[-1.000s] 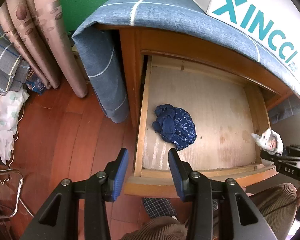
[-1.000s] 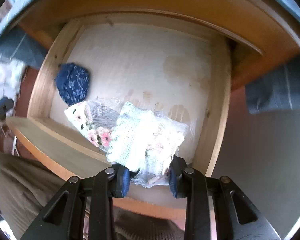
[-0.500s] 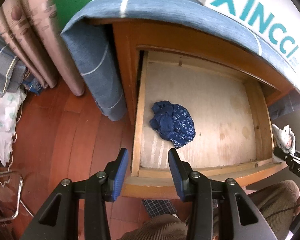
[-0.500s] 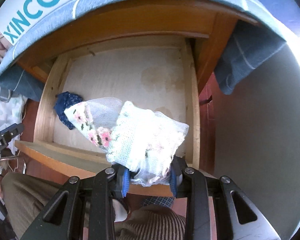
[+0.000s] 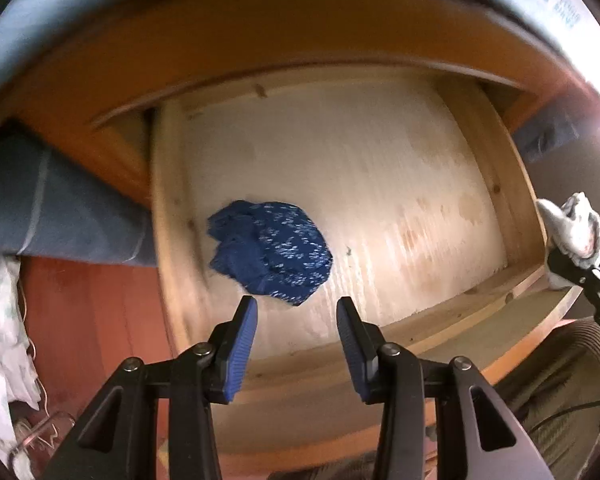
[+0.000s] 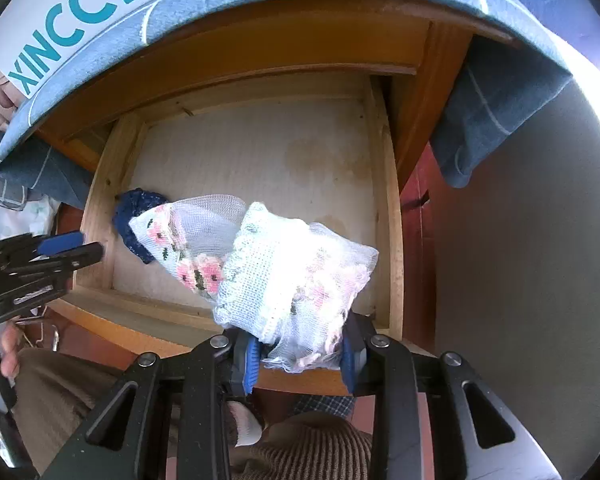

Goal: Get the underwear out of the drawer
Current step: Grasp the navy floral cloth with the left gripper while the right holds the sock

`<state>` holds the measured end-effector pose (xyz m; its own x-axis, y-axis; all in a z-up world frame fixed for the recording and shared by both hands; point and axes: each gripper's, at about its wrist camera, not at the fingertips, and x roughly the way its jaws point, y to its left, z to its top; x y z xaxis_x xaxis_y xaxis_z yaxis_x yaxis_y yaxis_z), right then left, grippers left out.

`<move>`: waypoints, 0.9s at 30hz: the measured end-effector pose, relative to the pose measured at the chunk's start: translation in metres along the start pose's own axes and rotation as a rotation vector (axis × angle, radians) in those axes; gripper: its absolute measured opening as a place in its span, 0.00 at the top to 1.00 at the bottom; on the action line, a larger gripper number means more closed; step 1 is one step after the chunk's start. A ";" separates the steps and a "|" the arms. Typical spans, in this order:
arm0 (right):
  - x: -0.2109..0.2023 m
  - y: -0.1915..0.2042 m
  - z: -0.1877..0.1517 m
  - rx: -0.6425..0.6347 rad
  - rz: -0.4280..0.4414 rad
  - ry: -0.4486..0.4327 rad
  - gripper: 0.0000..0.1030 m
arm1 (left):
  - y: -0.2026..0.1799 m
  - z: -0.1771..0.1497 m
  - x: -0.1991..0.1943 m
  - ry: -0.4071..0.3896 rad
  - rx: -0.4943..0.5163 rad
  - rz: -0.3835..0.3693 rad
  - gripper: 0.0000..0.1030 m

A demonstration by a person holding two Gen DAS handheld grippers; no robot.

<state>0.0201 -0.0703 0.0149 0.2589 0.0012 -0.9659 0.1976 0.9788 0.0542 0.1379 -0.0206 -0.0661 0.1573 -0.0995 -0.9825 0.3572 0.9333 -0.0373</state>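
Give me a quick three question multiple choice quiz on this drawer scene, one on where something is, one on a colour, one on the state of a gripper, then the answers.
1. Where does the blue underwear lie?
A. on the floor
B. in the drawer, near its left wall
C. on top of the cabinet

2. What colour are the flowers on the white mesh underwear?
A. pink
B. yellow
C. purple

3. How is the left hand-held gripper?
A. shut on blue cloth
B. shut on nothing
C. open, holding nothing

Answers: 1 B, it rests on the drawer floor beside the left wall. 2 A, pink blooms show on the mesh. 3 C, its fingers stand apart just short of the cloth, while the right hand-held gripper clamps the white piece.
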 end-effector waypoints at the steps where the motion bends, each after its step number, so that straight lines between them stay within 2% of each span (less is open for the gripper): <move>1: 0.000 0.000 0.000 0.001 0.002 0.001 0.72 | 0.000 0.004 0.005 0.012 0.004 0.004 0.59; 9: 0.000 -0.003 0.001 0.027 0.004 0.001 0.72 | 0.004 0.018 0.039 0.091 -0.018 0.012 0.59; 13: 0.000 -0.004 0.001 0.028 0.010 0.009 0.72 | 0.006 0.019 0.055 0.142 -0.052 -0.008 0.59; 27: 0.006 -0.004 0.002 0.026 0.034 0.029 0.72 | 0.014 0.044 0.080 0.225 -0.137 -0.016 0.59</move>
<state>0.0227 -0.0744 0.0098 0.2383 0.0403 -0.9704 0.2142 0.9724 0.0929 0.1960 -0.0306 -0.1376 -0.0612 -0.0493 -0.9969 0.2275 0.9718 -0.0620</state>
